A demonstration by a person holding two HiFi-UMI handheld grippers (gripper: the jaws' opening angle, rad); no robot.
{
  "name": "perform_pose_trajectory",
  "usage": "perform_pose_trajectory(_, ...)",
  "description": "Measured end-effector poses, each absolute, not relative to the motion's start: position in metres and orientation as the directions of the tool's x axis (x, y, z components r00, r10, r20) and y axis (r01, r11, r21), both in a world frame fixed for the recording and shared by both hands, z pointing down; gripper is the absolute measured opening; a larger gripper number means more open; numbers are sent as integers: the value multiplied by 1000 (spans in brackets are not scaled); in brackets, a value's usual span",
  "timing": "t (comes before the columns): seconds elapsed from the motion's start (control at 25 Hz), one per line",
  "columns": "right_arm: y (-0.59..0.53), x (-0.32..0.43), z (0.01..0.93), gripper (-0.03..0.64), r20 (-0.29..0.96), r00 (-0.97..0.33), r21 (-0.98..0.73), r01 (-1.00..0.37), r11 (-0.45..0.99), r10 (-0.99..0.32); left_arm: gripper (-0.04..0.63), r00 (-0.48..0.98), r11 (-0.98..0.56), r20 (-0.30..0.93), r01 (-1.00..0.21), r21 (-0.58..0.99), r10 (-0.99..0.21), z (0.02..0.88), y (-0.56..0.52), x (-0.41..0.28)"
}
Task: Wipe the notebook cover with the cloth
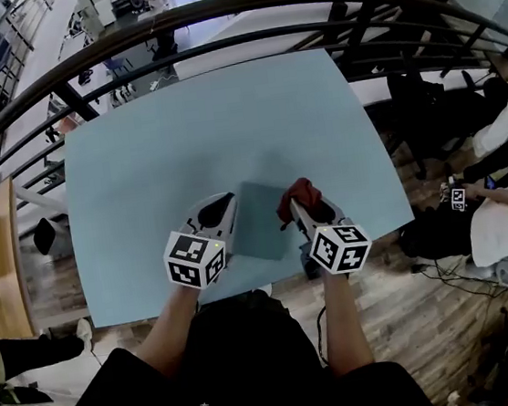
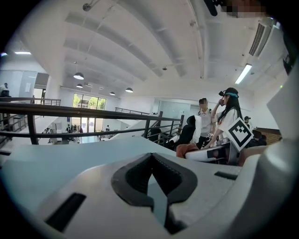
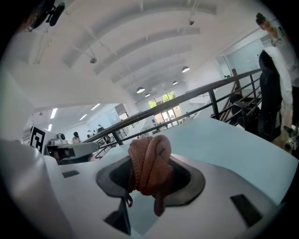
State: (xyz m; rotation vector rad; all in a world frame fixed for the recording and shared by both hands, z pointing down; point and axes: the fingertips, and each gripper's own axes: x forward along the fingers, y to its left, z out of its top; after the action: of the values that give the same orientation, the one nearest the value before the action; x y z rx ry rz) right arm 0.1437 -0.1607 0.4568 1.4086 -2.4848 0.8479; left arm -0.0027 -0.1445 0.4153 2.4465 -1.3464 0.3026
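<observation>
The notebook (image 1: 264,224), grey-blue and closed, lies flat on the pale blue table (image 1: 182,142) near its near edge, between the two grippers. The right gripper (image 1: 298,206) is clamped on a bunched red-brown cloth (image 1: 301,193); in the right gripper view (image 3: 148,179) the cloth (image 3: 149,161) fills the gap between the dark pads (image 3: 184,179), bulges above them and hangs a loose end below. In the head view the cloth sits over the notebook's right edge, at its far corner. The left gripper (image 1: 228,212) rests at the notebook's left edge, tip touching or just beside it. In the left gripper view (image 2: 150,161) its dark pads (image 2: 133,179) are drawn together and meet at the tip, with only a thin blue sliver showing lower down; whether they pinch the notebook's edge cannot be told. A dark curved railing (image 1: 212,10) runs past the table's far side.
</observation>
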Motion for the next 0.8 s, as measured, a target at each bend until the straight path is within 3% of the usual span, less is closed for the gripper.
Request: perform_pose_trajectory(0.8,-174,66,559,170,547,-581,-488,-806,335,-603,8,547,-447,449,-837,316,-707,514,-171,-48)
